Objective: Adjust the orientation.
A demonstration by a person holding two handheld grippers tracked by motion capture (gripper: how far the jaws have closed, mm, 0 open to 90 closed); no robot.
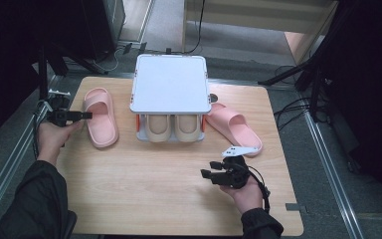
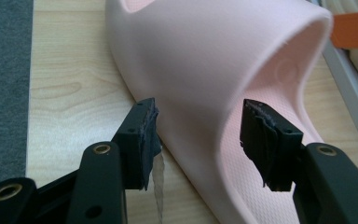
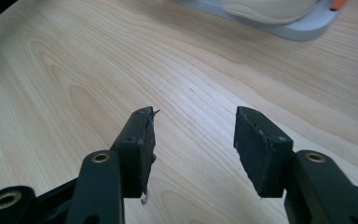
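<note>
A pink slipper [image 1: 102,119] lies on the left of the wooden table [image 1: 144,189], toe toward me. My left gripper [image 1: 87,115] reaches it from the left. In the left gripper view the strap edge of this slipper [image 2: 205,51] stands between the open jaws of the left gripper [image 2: 200,112], one jaw outside its side wall and the other over the footbed. A second pink slipper [image 1: 236,127] lies to the right of the rack. My right gripper [image 1: 205,174] hovers open over bare wood near the front right; the right gripper [image 3: 193,116] has nothing between its jaws.
A white two-level shoe rack [image 1: 170,82] with orange posts stands at the table's back centre. A pair of beige slippers [image 1: 173,128] sits on its lower shelf. The rack's base [image 3: 303,30] shows ahead of my right gripper. Tripod legs and cables surround the table.
</note>
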